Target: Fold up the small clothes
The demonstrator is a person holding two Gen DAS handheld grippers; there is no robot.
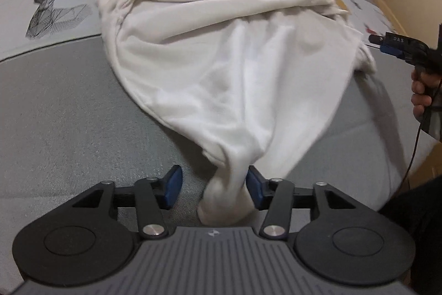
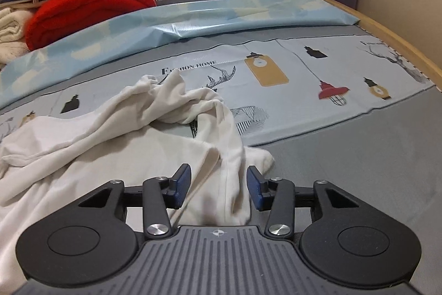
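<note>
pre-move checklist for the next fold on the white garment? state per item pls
1. Cloth between left gripper fingers: ok, a bunched corner of the white garment sits there.
2. Left fingers clamped on it: not ok, a gap shows on one side.
3. Cloth between right gripper fingers: ok, an edge runs through.
4. Right fingers clamped: not ok, both pads stand clear.
5. Garment spread flat: not ok, its far side is crumpled.
6. Bed free beside the garment: ok.
</note>
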